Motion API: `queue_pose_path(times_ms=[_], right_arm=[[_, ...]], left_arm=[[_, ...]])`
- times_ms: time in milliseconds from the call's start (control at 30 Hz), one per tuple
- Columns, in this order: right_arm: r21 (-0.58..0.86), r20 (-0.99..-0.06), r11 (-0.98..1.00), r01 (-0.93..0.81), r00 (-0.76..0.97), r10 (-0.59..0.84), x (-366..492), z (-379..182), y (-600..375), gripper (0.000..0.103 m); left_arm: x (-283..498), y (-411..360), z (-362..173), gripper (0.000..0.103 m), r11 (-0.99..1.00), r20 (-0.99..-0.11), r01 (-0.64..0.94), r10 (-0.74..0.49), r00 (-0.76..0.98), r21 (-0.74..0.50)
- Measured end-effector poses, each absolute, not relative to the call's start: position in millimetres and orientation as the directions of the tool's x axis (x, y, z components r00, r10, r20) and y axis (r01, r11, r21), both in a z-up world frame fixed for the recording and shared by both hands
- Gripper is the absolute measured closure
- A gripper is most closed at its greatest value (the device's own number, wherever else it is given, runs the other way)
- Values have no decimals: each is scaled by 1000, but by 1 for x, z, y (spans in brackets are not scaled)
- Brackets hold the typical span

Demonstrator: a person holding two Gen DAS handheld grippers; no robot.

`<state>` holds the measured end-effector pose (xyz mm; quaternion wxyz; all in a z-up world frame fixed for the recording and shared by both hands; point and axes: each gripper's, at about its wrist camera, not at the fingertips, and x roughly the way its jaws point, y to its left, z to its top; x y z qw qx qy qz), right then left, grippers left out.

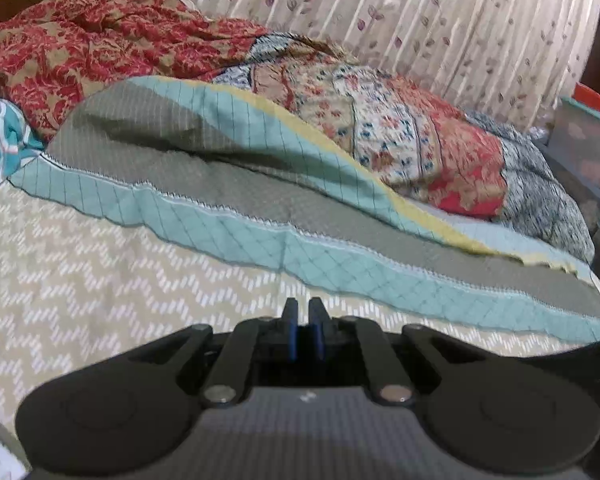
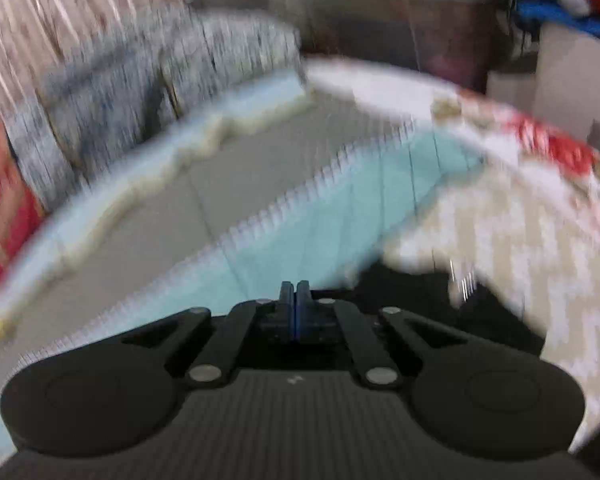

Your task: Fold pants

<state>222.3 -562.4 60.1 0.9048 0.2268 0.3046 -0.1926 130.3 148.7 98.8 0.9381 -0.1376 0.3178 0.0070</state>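
Observation:
My left gripper [image 1: 303, 305] hovers over the bed's beige zigzag cover [image 1: 100, 264]; its jaws are nearly closed with a thin gap and nothing between them. My right gripper [image 2: 295, 287] has its jaws pressed together, with nothing visibly held. The right wrist view is heavily motion-blurred. A dark black fabric [image 2: 412, 304], possibly the pants, lies just right of and beyond the right gripper on the zigzag cover [image 2: 540, 248]. No pants show in the left wrist view.
A teal and grey quilt [image 1: 228, 184] runs across the bed, also in the right wrist view [image 2: 300, 216]. A red floral blanket [image 1: 80, 48] and a patchwork quilt [image 1: 412, 128] are piled behind. Curtains [image 1: 420, 20] hang at the back. Storage boxes [image 2: 400, 20] stand beyond the bed edge.

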Motion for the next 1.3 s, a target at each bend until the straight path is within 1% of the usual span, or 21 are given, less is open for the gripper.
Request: queue_pose_path(times_ms=[100,167,200,233,267,400,500,567,600,633,667,800,867,900,933,967,1033,1067,1167,1233,1300], right_arm=[[370,-543,797,477,807,-231,240,85,-568,100],[351,-540,793,497,800,-262,262,81,-563,97],[329,-568,795,509,780,-264,271,74,-560,84],[310,-608,798,516,753,-250,279,66,-558,58],[299,-629,796,526,736,-250,280,59,-553,51],[323,-599,809,491,768,-227,248,49,-548,51],[331,-597,774,540,755,-271,215,44,-564,50],[359,-600,729,582,742,-297,192,39,-581,46],[366,-607,711,601,733,-307,182,36,-587,43],[368,-622,698,615,720,-307,177,33,-594,39],[374,-639,687,623,710,-296,175,28,-598,38],[435,-654,639,634,711,-259,177,10,-599,38],[416,-672,659,626,701,-242,187,4,-591,44],[385,-685,682,622,687,-240,192,0,-586,75],[348,-700,703,620,671,-245,197,-2,-582,96],[324,-692,719,616,672,-264,197,-1,-578,96],[263,-653,731,630,673,-346,188,5,-575,97],[236,-647,719,654,658,-386,184,5,-580,97],[187,-666,647,739,579,-470,172,3,-589,90],[178,-680,639,748,563,-469,166,5,-583,63],[214,-663,665,716,606,-440,153,16,-571,51]], left_arm=[[143,157,105,101,959,-510,-179,43,859,-221],[158,162,100,101,942,-528,-222,59,847,-251],[168,162,92,101,933,-576,-240,45,816,-267],[173,160,87,101,926,-609,-249,26,793,-284],[173,158,84,100,924,-618,-237,1,786,-300],[151,152,82,90,962,-616,-188,28,788,-196],[137,167,78,64,957,-647,-213,36,762,-198],[131,176,74,33,949,-669,-216,7,743,-230],[130,178,73,25,948,-673,-211,-4,740,-237],[129,177,69,12,950,-679,-201,-16,734,-239],[130,177,67,6,953,-685,-188,-29,728,-239],[132,154,54,5,970,-706,-101,-86,703,-219],[134,139,48,6,981,-713,-66,-87,695,-184],[136,130,43,7,987,-720,-53,-76,690,-155],[137,121,39,13,994,-722,-45,-43,691,-103],[138,115,36,38,998,-722,-37,-11,692,-50],[142,104,30,71,998,-737,5,42,675,61],[142,106,29,82,998,-733,6,42,679,64],[141,116,36,91,999,-715,-47,51,698,25],[140,123,41,87,991,-695,-127,116,709,36],[135,139,46,85,985,-696,-160,73,714,-60]])
